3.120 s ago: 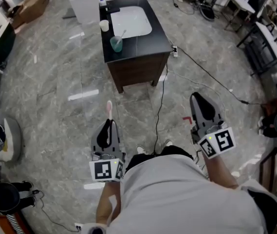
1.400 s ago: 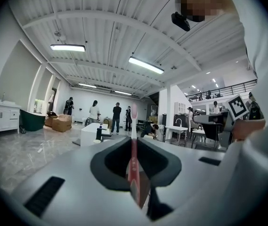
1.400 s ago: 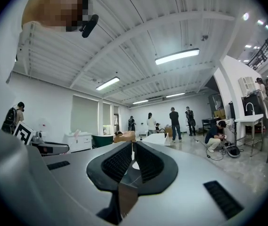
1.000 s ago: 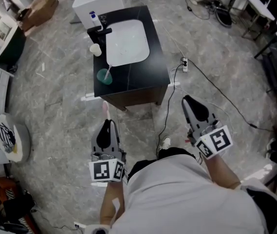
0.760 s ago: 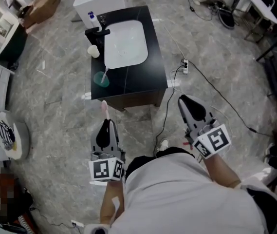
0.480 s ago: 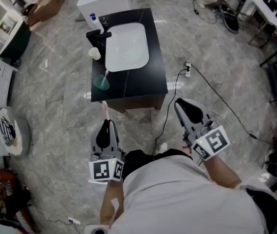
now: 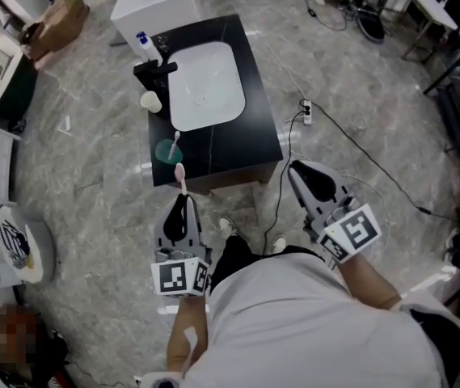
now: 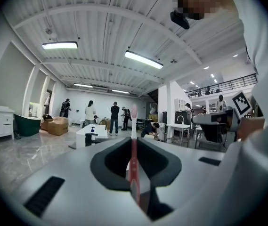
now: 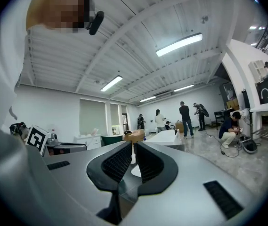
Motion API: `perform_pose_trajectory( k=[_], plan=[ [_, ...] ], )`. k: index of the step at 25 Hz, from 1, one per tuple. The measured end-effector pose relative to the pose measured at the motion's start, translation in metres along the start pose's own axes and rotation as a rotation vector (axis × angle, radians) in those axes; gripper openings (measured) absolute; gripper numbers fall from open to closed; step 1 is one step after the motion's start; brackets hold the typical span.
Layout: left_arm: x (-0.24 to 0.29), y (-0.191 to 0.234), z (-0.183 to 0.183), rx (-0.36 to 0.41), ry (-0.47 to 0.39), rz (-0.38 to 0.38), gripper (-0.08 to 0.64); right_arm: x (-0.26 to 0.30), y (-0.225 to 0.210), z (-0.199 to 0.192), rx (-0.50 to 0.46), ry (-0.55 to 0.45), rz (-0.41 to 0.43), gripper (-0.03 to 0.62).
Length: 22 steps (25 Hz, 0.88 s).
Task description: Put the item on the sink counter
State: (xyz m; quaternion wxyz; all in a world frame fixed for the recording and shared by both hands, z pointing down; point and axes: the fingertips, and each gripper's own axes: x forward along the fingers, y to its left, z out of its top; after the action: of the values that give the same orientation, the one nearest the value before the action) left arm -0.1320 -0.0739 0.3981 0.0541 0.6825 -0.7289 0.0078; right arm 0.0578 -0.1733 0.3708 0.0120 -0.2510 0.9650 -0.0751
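While I am holding the rig just short of the sink counter (image 7: pixel 242 140), the left gripper (image 7: pixel 179 202) is clamping a pink toothbrush (image 7: pixel 180 175) by its handle, with the head sticking out toward the counter's near edge. The right gripper (image 7: pixel 301 172) is hanging beside it, jaws all but together and gripping nothing. I am judging the hold thin. The brush could be swivelling or slipping during the reach, or knocking the green cup (image 7: pixel 166 149).
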Motion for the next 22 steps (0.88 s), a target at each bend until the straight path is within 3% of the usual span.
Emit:
perform_pose_trajectory(
  k=[3,6,22],
  plan=[
    [0.018,0.011,0.003,0.037,0.001,-0.041,0.038,0.011,-0.005,0.006,-0.005,-0.011,-0.051,0.055],
    [0.032,0.024,0.001,0.007,0.002,-0.055,0.038,0.027,-0.008,0.012,-0.019,-0.018,-0.068,0.055],
    [0.087,0.071,-0.016,-0.001,0.036,-0.151,0.038,0.101,-0.007,0.010,-0.026,0.019,-0.108,0.055]
  ],
)
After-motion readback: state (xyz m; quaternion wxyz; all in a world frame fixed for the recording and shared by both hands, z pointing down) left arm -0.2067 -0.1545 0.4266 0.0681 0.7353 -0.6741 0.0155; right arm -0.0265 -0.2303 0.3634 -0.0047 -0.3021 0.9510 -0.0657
